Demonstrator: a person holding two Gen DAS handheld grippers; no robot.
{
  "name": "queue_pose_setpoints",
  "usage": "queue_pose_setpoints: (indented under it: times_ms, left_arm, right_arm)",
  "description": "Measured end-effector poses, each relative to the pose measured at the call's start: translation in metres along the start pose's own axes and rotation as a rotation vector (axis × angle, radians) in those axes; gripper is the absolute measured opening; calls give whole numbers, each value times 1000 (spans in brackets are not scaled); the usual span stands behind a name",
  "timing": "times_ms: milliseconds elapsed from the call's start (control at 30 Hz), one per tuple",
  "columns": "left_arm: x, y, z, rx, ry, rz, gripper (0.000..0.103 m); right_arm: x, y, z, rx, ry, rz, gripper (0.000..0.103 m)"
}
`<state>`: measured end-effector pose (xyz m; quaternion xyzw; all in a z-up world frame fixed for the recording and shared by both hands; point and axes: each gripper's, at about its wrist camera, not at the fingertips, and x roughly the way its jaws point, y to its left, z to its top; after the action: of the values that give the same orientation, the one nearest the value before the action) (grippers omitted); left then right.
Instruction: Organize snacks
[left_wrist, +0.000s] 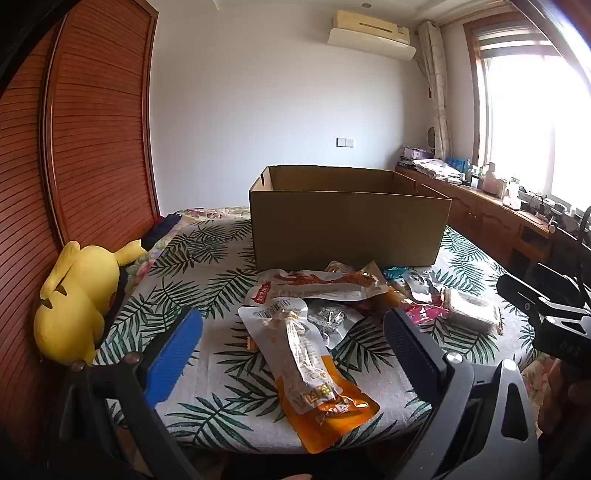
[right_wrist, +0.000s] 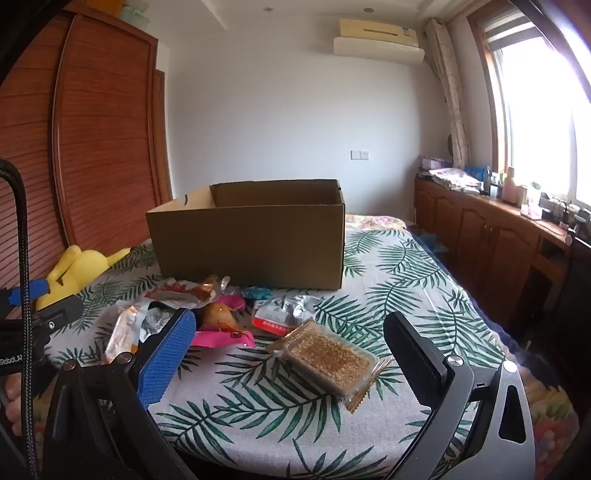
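Observation:
An open brown cardboard box (left_wrist: 349, 221) (right_wrist: 251, 236) stands on the leaf-print bed cover. In front of it lies a loose pile of snack packets. In the left wrist view an orange and white packet (left_wrist: 314, 373) lies nearest, between the fingers of my open, empty left gripper (left_wrist: 291, 354); a red and white packet (left_wrist: 317, 290) lies behind it. In the right wrist view a clear tray of golden-brown snack (right_wrist: 328, 356) lies between the fingers of my open, empty right gripper (right_wrist: 288, 356). Pink (right_wrist: 221, 338) and silver (right_wrist: 284, 312) packets lie further back.
A yellow plush toy (left_wrist: 79, 299) (right_wrist: 79, 267) lies at the bed's left edge against a wooden slatted wardrobe (left_wrist: 92, 129). A cluttered wooden cabinet (right_wrist: 491, 229) runs under the window on the right. The bed cover (right_wrist: 399, 266) ends just below both grippers.

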<state>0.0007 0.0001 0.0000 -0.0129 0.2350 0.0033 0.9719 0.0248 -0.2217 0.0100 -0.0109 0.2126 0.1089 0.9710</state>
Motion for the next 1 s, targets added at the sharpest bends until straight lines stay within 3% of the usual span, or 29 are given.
queue_pose_setpoints:
  times_ms: [1000]
  left_arm:
    - [-8,-1,1,-2,-20,-4,100]
  right_arm:
    - [-3,-3,-2,5,-34,-14,103]
